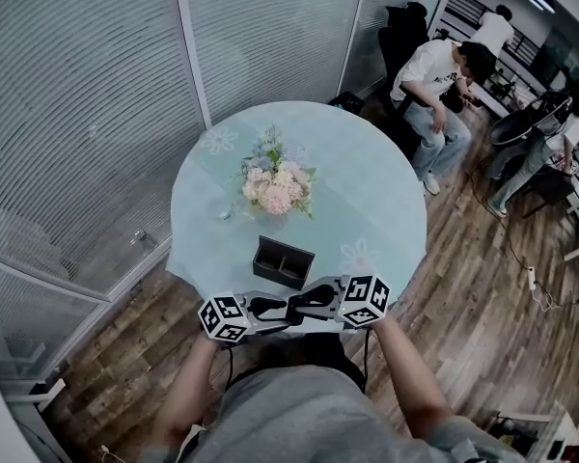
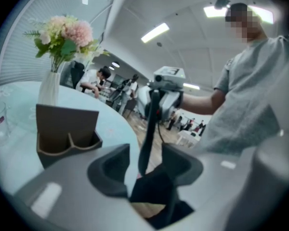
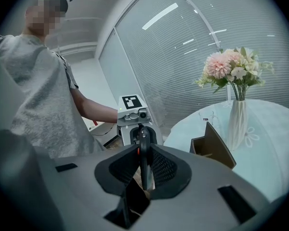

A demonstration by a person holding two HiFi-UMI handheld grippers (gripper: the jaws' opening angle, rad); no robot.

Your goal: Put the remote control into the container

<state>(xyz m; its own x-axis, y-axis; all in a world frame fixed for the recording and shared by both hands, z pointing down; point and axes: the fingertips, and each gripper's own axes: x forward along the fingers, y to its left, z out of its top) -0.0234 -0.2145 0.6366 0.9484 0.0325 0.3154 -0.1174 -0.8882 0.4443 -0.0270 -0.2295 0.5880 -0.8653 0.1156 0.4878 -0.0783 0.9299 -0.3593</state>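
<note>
A thin black remote control [image 3: 143, 160] stands edge-on between my right gripper's [image 3: 143, 172] jaws, which are shut on it. My left gripper [image 2: 147, 165] faces it from the other side. Its jaws stand wide on either side of the remote control [image 2: 147, 134], and the pads do not touch it. In the head view both grippers meet over the table's near edge, left gripper [image 1: 263, 308] and right gripper [image 1: 316, 302] end to end. The dark two-compartment container [image 1: 282, 261] sits on the table just beyond them, also seen as the container [image 2: 62, 129] in the left gripper view.
The round table [image 1: 367, 191] has a pale blue cloth. A white vase of pink flowers [image 1: 275, 186] stands behind the container. Glass partition walls close the left and back. People [image 1: 439, 85] sit and stand at the back right on a wooden floor.
</note>
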